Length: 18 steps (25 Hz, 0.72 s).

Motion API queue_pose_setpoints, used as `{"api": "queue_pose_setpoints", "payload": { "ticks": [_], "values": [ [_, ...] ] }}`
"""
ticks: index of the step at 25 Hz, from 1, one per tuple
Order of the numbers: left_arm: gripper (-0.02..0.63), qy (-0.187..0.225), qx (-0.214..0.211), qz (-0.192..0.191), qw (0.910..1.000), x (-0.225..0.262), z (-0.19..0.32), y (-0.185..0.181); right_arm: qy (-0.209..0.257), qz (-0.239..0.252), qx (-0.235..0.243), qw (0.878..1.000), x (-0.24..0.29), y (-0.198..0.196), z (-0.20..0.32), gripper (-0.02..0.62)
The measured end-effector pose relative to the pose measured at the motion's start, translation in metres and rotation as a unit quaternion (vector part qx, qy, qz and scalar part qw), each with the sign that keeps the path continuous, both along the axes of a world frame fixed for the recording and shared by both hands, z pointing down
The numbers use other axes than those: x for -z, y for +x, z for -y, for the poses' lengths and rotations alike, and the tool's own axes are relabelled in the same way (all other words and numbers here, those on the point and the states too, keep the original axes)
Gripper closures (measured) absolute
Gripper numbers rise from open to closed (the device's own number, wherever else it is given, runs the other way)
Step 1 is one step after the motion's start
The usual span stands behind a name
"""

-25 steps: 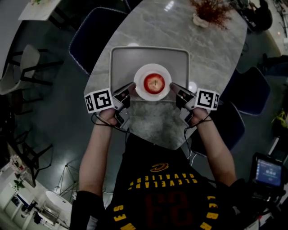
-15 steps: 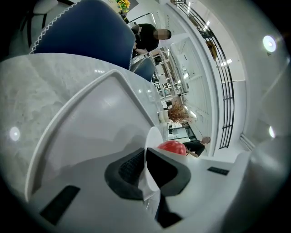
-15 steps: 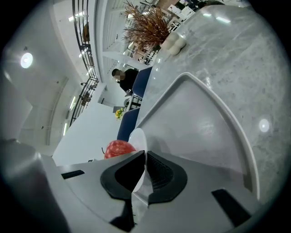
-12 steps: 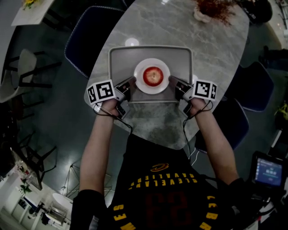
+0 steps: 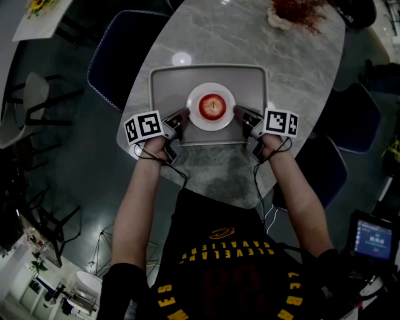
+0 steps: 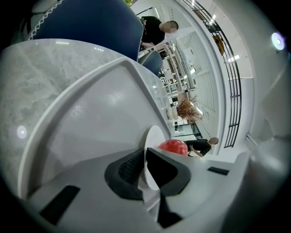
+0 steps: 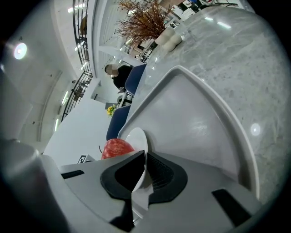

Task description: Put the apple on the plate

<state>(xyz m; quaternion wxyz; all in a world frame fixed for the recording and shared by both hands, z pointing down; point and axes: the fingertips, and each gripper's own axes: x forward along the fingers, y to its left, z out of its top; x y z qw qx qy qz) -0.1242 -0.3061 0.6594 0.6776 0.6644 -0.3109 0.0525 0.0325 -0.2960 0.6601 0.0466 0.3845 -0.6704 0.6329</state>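
The left gripper is seen clamped on one edge of a white plate, the thin rim being pinched between its two dark pads. The right gripper is closed in the same way on the opposite edge, with the rim caught between its own pads, so that the plate is gripped from both sides at once. Each gripper is held from behind by a hand, the left hand and the right hand being seen in the head view just behind the marker cubes. On the plate a red apple is carried, set close to the middle of the dish and upright, its stem hollow turned towards the head camera. In each gripper view the apple is partly hidden behind the raised rim and the far jaw (only its red top is shown there). The plate lies over the near middle of a grey rectangular tray with a raised border; whether it rests on the tray floor or is held just clear of it cannot be told. The tray is set on an oval marble-patterned table, near the edge closest to the person. At the far end of the table a bunch of dried branches is placed, and a dark blue chair is drawn up at the left side.
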Motion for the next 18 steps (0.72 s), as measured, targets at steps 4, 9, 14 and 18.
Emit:
{"api": "queue_pose_setpoints", "payload": {
  "ticks": [4, 9, 14, 18],
  "values": [
    [0.584, 0.000, 0.006, 0.010, 0.9999, -0.002, 0.001, 0.000, 0.001, -0.015, 0.004, 1.000, -0.004, 0.000, 0.000, 0.568],
    [0.584, 0.012, 0.004, 0.037, 0.9992, -0.006, 0.003, 0.001, 0.013, -0.029, 0.012, 0.999, -0.007, 0.001, 0.000, 0.566],
    [0.565, 0.063, -0.022, 0.117, 0.9909, -0.005, 0.007, -0.003, 0.042, -0.074, 0.038, 0.996, -0.006, -0.001, 0.002, 0.566],
    [0.537, 0.103, -0.041, 0.176, 0.9781, 0.000, 0.010, -0.010, 0.078, -0.165, 0.086, 0.979, 0.000, 0.002, 0.000, 0.566]
  ]
}}
